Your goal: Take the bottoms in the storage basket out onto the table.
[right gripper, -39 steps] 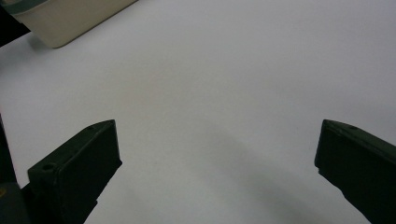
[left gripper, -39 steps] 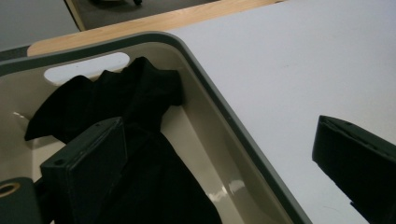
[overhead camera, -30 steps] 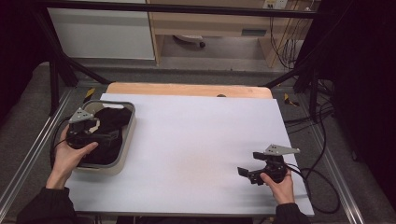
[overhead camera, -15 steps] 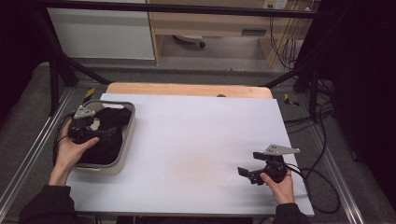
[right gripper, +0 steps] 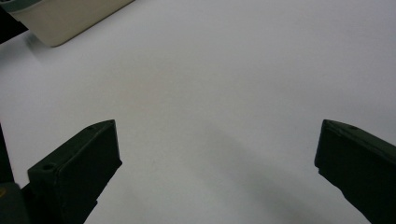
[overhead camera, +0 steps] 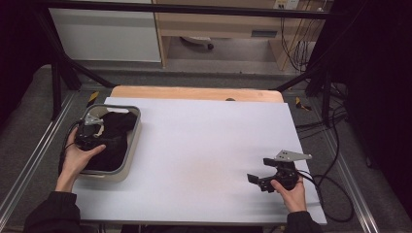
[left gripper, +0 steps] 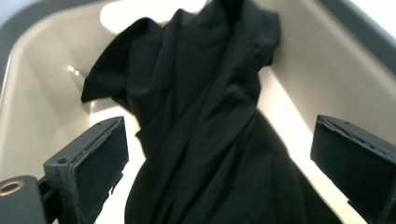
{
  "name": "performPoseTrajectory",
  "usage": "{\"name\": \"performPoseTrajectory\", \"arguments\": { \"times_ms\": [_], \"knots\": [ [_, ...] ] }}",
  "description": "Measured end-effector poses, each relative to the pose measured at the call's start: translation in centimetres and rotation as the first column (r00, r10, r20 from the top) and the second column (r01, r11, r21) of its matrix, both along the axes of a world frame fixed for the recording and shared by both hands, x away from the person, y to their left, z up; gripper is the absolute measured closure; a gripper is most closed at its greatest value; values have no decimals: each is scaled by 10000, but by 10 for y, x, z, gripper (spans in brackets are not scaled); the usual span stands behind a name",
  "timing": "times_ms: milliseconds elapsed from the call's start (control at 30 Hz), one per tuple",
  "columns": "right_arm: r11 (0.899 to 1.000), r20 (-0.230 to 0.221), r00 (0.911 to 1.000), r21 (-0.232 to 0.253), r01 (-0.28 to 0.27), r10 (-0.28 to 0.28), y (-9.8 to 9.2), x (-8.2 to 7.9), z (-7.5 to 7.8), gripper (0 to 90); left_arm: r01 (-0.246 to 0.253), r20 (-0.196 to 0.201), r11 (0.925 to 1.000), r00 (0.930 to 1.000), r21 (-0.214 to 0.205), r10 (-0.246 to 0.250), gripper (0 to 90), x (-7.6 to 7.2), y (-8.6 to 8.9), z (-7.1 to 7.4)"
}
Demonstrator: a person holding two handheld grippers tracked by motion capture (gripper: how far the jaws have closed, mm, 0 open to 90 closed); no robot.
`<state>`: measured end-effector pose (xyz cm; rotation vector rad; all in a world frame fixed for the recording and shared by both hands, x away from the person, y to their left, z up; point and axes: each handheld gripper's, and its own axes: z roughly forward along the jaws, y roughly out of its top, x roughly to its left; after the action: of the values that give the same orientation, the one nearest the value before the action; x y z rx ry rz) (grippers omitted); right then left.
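Left hand-held gripper (left gripper: pixel 219 158) jaws spread wide over the black cloth (left gripper: pixel 210 116) bunched in the beige tub (overhead camera: pixel 127 160) at bench (overhead camera: pixel 204 145) left; right hand-held gripper (right gripper: pixel 217 172) gaping above bare bench.

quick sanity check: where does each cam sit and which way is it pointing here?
High view: fixed above the person's side, looking forward and down on the white table; both forearms, left tool and right tool show.
Left gripper view: rides the left tool, looking down between open jaws at the black cloth in the beige tub.
Right gripper view: rides the right tool, facing across bare table; jaws open.
Shared: a corner of the tub shows in all three views.
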<state>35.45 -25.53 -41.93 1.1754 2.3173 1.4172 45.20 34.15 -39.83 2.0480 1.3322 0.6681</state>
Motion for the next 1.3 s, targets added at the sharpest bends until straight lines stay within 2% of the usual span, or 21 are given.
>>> {"name": "performPoseTrajectory", "arguments": {
  "times_ms": [233,433,733,933,1300],
  "knots": [
    [10000,-17,10000,-35,2,-2,0,0,0,6,-86,-371,9996,9993,280,96,57,2,3,-9],
    [10000,11,10000,-20,11,-11,0,0,0,6,77,-692,9982,9976,595,-36,57,4,1,-16],
    [10000,-21,10000,-58,7,-7,0,0,0,6,-9,-1172,9973,9931,733,95,58,8,0,-23],
    [10000,-25,10000,-81,9,-9,0,1,-1,6,-79,-1403,9958,9899,910,207,100,10,-1,-26],
    [10000,-13,10000,-94,13,-14,0,1,-1,6,-94,-1732,9982,9847,592,195,212,12,1,-28]
  ]
}}
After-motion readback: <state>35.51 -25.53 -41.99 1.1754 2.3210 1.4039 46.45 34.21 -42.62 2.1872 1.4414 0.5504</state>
